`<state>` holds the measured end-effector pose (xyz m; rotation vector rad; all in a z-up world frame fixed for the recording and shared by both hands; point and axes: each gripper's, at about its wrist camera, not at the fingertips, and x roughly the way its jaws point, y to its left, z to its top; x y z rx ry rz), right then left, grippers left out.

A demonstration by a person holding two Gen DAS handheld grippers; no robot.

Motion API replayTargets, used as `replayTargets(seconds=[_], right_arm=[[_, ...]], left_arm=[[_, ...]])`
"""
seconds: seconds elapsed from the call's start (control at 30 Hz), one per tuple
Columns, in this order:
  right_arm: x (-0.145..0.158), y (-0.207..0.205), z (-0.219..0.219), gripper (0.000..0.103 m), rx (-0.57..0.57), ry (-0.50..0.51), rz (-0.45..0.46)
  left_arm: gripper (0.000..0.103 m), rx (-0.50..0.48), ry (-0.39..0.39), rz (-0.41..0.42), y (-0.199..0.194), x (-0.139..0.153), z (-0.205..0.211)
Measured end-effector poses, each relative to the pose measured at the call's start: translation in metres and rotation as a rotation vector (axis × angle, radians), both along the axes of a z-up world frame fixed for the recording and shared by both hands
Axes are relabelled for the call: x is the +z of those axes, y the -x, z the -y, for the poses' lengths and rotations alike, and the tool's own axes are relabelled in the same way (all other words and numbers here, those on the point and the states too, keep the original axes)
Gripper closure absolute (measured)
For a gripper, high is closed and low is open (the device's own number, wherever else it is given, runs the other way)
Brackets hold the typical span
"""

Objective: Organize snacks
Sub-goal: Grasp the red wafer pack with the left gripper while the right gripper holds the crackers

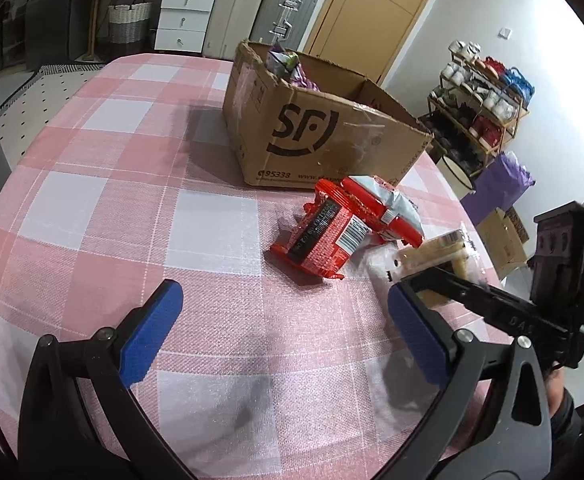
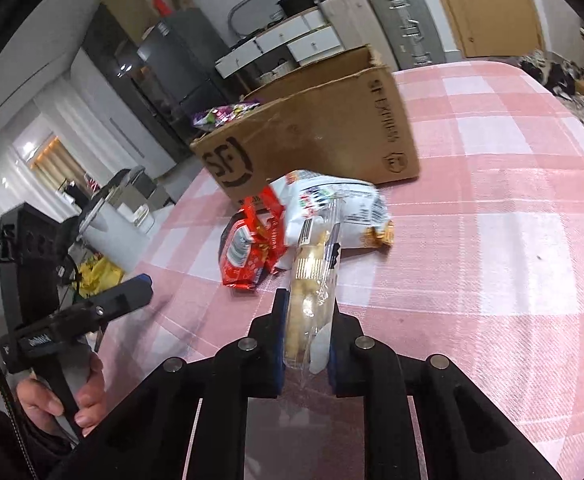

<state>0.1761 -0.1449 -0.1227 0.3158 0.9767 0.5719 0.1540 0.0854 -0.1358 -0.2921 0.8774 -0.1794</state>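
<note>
My right gripper (image 2: 305, 320) is shut on a clear pack of pale biscuits (image 2: 309, 292), held a little above the pink checked tablecloth. The left wrist view shows the same pack (image 1: 435, 254) at the right, behind my right pad. My left gripper (image 1: 284, 328) is open over bare cloth with nothing between its blue pads. A red snack pack (image 1: 323, 236) and a white snack bag (image 1: 391, 200) lie together just in front of the cardboard box (image 1: 319, 136). In the right wrist view the red pack (image 2: 248, 252) and white bag (image 2: 331, 208) lie just beyond the held biscuits.
The open cardboard box (image 2: 311, 136) holds a purple snack bag (image 1: 288, 62) at its far end. A hand (image 2: 72, 396) grips the left tool's handle at the table's left edge. A shoe rack (image 1: 479, 104) and drawers (image 1: 182, 20) stand off the table.
</note>
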Motion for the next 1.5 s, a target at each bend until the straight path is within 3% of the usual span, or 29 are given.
replayTargets(seconds=[0.47,0.57,0.73,0.87,0.93,0.97,1.5], right_arm=[[0.009,0.012,0.033,0.088,-0.037,-0.03,0.022],[0.009,0.014,0.037,0.088,-0.044,-0.019,0.026],[0.005,0.013,0.043,0.088,-0.062,0.001,0.014],[0.004,0.014,0.044,0.088,-0.067,0.003,0.01],[0.006,0.014,0.043,0.088,-0.067,0.005,0.014],[0.006,0.014,0.043,0.088,-0.068,0.006,0.014],[0.019,0.02,0.039,0.088,-0.07,0.003,0.04]], left_arm=[[0.001,-0.092,-0.11,-0.059,-0.056,-0.019,0.046],[0.003,-0.097,-0.1,-0.066,-0.065,-0.024,0.046],[0.014,-0.104,-0.077,-0.067,-0.079,-0.03,0.043],[0.042,-0.127,-0.04,-0.097,-0.09,-0.04,0.039],[0.05,-0.136,-0.033,-0.086,-0.091,-0.04,0.037],[0.061,-0.155,-0.015,-0.078,-0.091,-0.04,0.037],[0.061,-0.169,-0.016,-0.029,-0.066,-0.02,0.027]])
